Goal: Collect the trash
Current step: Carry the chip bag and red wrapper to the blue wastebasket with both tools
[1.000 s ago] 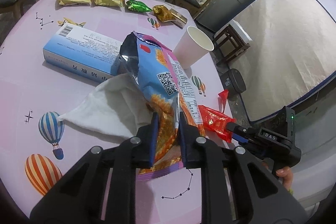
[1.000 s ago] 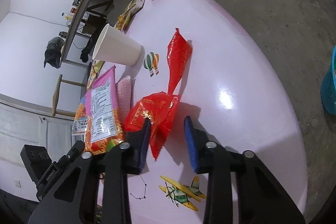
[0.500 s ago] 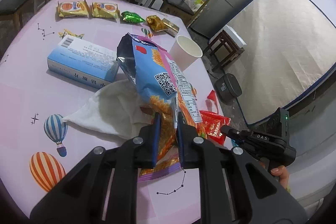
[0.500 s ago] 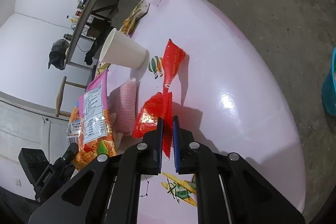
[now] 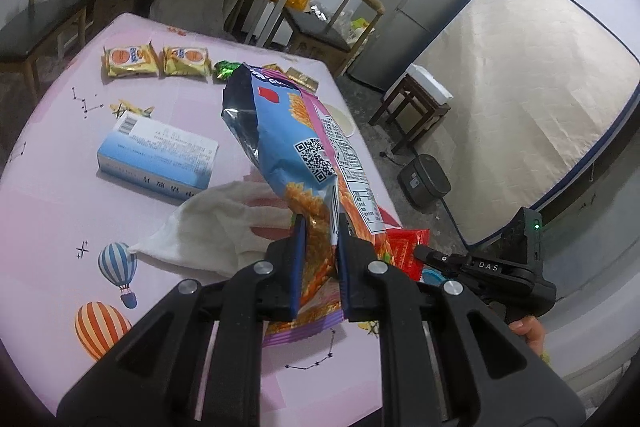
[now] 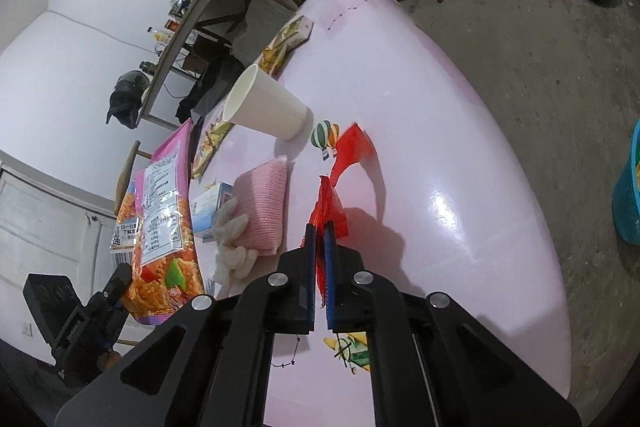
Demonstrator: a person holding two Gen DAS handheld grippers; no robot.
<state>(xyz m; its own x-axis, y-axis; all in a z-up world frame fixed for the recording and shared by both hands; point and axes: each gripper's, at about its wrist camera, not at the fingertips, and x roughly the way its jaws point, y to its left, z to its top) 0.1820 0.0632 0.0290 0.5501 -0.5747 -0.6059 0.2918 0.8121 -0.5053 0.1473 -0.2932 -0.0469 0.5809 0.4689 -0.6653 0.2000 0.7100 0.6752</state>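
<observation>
An opened blue and pink chip bag hangs above the pink table, with my left gripper shut on its lower end. The same bag shows at the left of the right wrist view. My right gripper is shut on a red wrapper, which is raised off the table. The wrapper's far end trails down beside a balloon print. In the left wrist view the red wrapper peeks out behind the bag, next to the right gripper's body.
A white cloth, a blue box, two yellow snack packs, a green wrapper, a white paper cup and a pink ribbed pad lie on the table. A blue bin stands on the floor.
My right gripper has closed on the red wrapper and lifted it. My left gripper has risen, raising the chip bag clear of the cloth and box.
</observation>
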